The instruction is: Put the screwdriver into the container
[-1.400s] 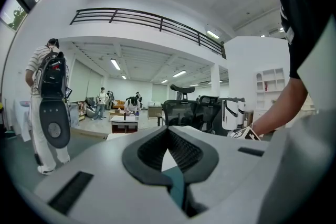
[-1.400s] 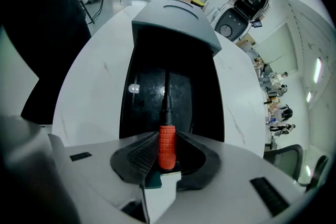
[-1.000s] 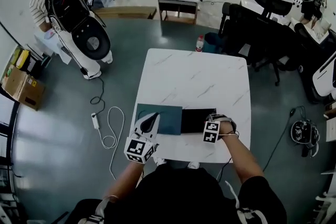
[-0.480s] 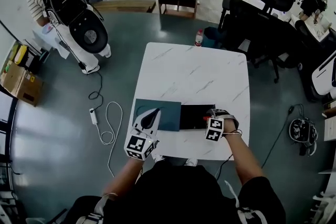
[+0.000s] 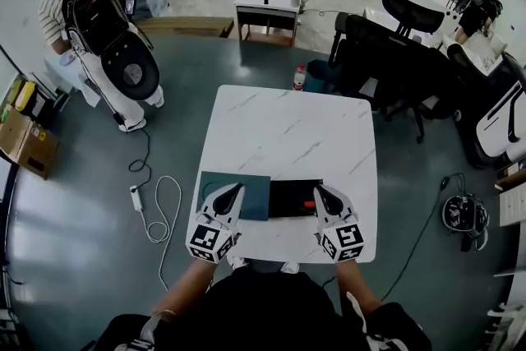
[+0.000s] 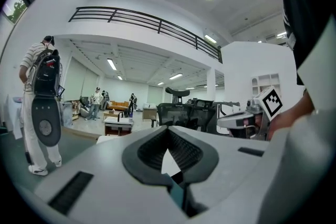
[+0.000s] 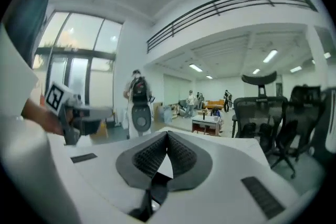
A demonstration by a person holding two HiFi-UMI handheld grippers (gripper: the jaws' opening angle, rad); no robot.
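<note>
Since a second ago the right gripper [image 5: 321,191] has drawn back off the right end of the shallow black rectangular container [image 5: 288,197] towards the person. It now lies along the near edge of the white marble-patterned bench [image 5: 292,127] with its nose pointing away from the person. The left gripper [image 5: 237,189] sits much where it did.

The red-handled screwdriver [image 5: 309,204] lies inside the black container near its right end, just left of the right gripper's nose. Only the red handle can be made out; the shaft is lost against the black. Nothing else shows in the container. Along its left side, edge to edge, lies a flat teal rectangular panel [image 5: 256,197].

The two pieces sit at the near part of the bench. Around it is a grey floor [image 5: 82,177], with a white cable and power strip [image 5: 136,195] to the left and a clear bottle with a red cap [image 5: 299,78] standing at the bench's far edge. Black office chairs [image 5: 394,53] stand to the right. At far left a person in a striped shirt [image 5: 56,0] stands beside a white and black machine [image 5: 131,70], with a cardboard box [image 5: 25,145] close by.

The right gripper's jaws are closing and meet clenched, pad against pad, with nothing between them. The left gripper's jaws are likewise pressed together at the tips and grasp nothing. Its nose hangs over the left half of the teal panel, a sliver of which shows below the pads in the left gripper view; whether it touches the panel cannot be told.
</note>
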